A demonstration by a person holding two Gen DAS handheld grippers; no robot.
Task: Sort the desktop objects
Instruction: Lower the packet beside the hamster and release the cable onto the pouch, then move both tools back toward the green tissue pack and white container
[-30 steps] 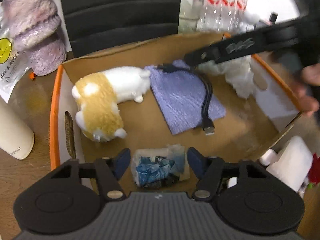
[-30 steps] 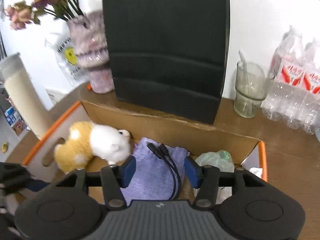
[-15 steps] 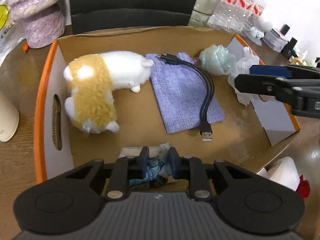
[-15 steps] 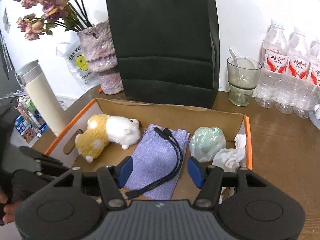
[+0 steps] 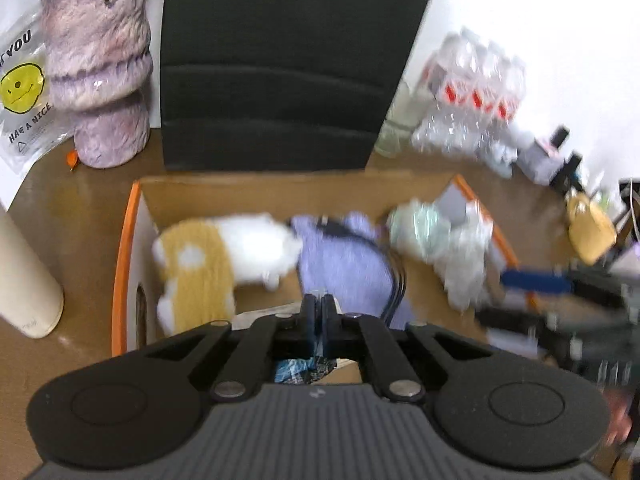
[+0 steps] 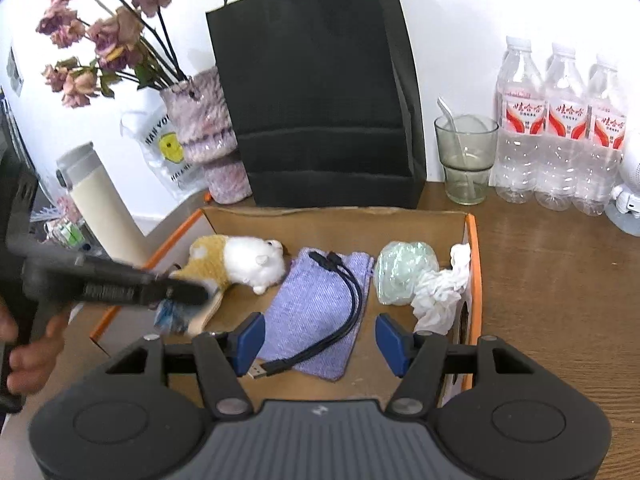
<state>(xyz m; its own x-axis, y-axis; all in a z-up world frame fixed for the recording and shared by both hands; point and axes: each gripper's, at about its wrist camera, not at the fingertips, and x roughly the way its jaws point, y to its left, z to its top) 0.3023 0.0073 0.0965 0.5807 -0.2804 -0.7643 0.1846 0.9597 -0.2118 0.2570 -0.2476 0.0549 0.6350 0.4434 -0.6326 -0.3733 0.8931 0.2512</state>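
Note:
An orange-rimmed cardboard box (image 6: 473,264) holds a yellow-and-white plush hamster (image 6: 244,258), a purple cloth pouch (image 6: 316,300) with a black USB cable (image 6: 352,296) on it, a pale green plastic wad (image 6: 402,270) and crumpled white tissue (image 6: 440,292). My left gripper (image 5: 318,308) is shut on a clear packet with blue contents (image 5: 296,372), which hangs under its jaws. The right wrist view shows that gripper (image 6: 196,294) holding the packet (image 6: 170,316) above the box's left front corner. My right gripper (image 6: 320,338) stands open over the pouch's near end, holding nothing.
Behind the box stand a black paper bag (image 6: 320,100), a fuzzy purple vase of dried flowers (image 6: 208,140), a cream flask (image 6: 102,216), a glass with a spoon (image 6: 466,160) and three water bottles (image 6: 560,128). Bare wooden tabletop (image 6: 560,300) lies right of the box.
The left jaws closed on the blue packet and lifted it off the box floor. The right gripper drew back towards the box's near side, still open.

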